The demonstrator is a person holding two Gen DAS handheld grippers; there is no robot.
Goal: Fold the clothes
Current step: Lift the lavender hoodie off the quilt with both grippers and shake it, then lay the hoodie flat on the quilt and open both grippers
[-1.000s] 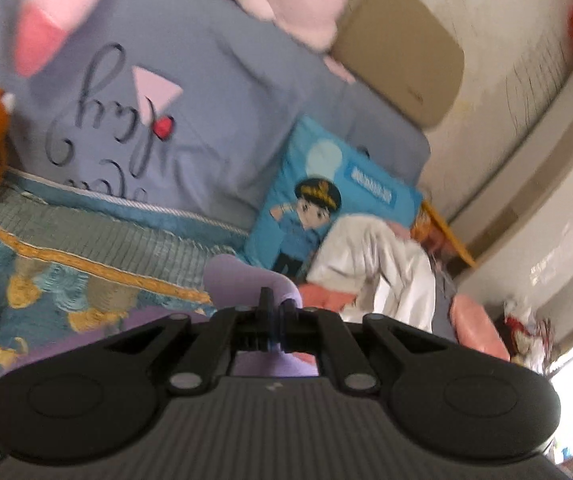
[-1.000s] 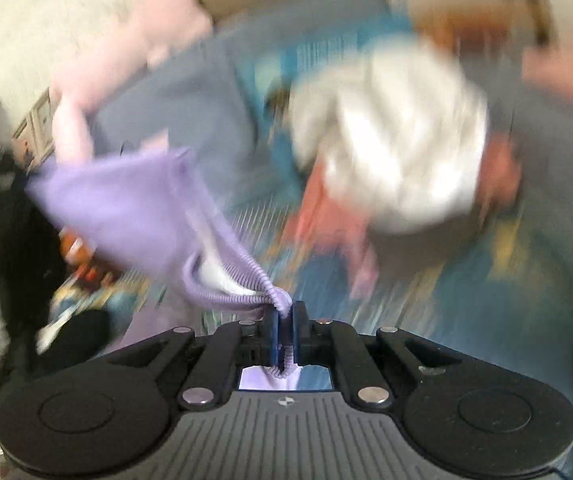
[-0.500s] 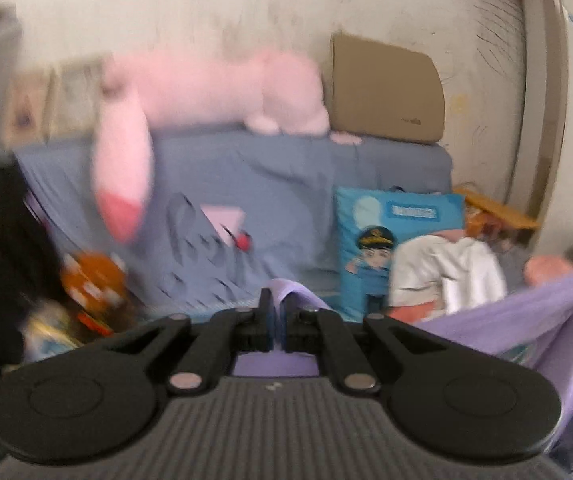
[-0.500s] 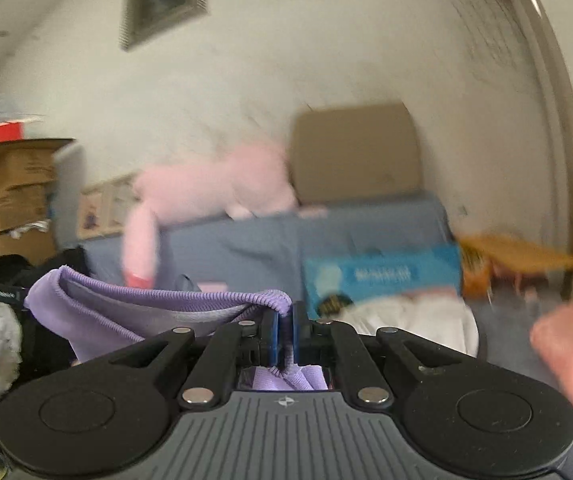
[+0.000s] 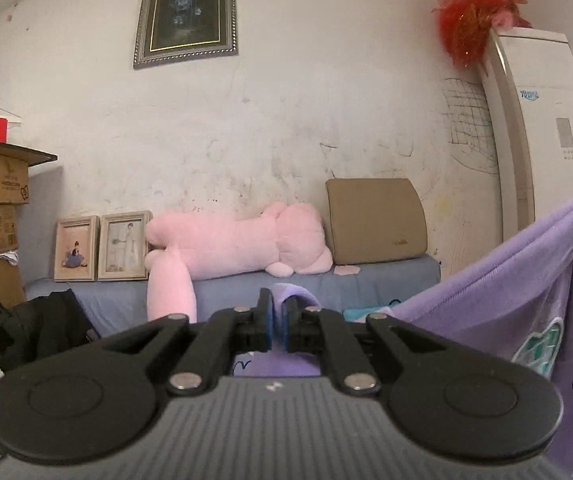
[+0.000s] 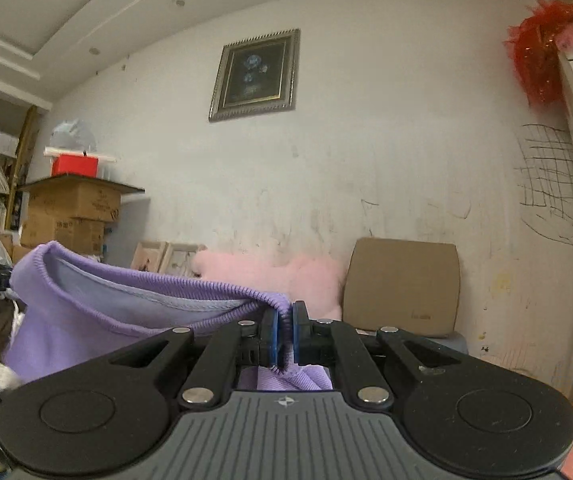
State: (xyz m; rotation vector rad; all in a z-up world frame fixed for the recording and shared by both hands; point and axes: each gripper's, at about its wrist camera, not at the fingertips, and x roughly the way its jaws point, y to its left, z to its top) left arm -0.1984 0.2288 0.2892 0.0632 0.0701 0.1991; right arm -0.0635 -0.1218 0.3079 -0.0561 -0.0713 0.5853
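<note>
Between the blue pads of the right gripper [image 6: 285, 330], clamped tight: the ribbed hem of a purple sweatshirt [image 6: 98, 312], soft knit with a paler fleecy lining, running off leftward as a taut band toward the other claw. Pinched likewise in the left gripper [image 5: 277, 324], closed on a fold of the same cloth, with the body and its teal chest print [image 5: 538, 344] sagging off to the right, so held aloft between the two, long axis side to side, equally near both, not yet laid flat. Farther off, a pink plush toy [image 5: 242, 246] and tan cushion [image 5: 376, 220] along the grey sofa back [image 5: 386, 280], under a scuffed wall and framed picture [image 5: 186, 20].
</note>
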